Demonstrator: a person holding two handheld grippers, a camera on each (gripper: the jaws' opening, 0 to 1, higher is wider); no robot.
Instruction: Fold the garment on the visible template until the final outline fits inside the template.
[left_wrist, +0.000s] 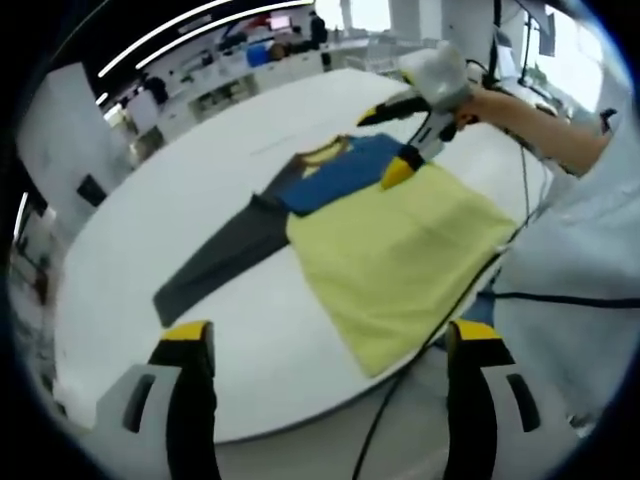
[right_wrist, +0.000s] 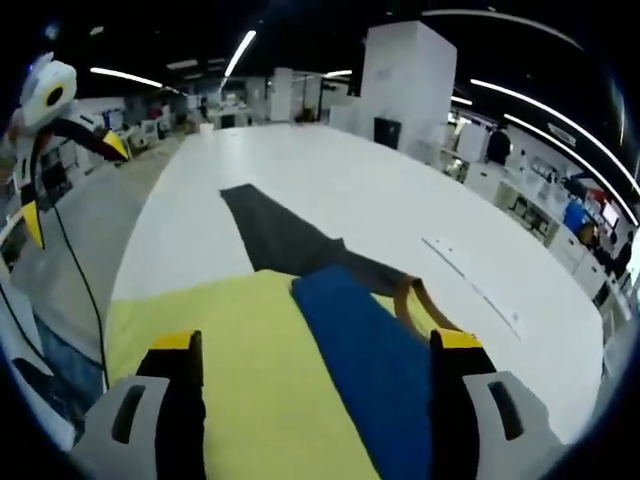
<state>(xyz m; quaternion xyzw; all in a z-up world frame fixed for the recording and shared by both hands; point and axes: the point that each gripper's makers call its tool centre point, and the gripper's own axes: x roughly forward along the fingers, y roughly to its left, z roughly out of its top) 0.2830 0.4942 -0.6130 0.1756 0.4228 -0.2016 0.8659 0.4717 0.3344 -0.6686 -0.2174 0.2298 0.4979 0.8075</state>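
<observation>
Both my claws are spread wide and hold nothing. My left gripper (left_wrist: 330, 350) hangs off the white table (left_wrist: 180, 220). My right gripper (right_wrist: 315, 350) hovers over the blue T-shirt (right_wrist: 365, 360), which lies partly on the yellow template (right_wrist: 240, 370), its dark grey sleeve (right_wrist: 270, 235) stretched out.

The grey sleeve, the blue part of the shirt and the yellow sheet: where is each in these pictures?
grey sleeve (left_wrist: 215, 262): left gripper view, middle of the sleeve stretched across the table.
blue part of the shirt (left_wrist: 335, 172): left gripper view, its chest area.
yellow sheet (left_wrist: 400, 260): left gripper view, its centre.
</observation>
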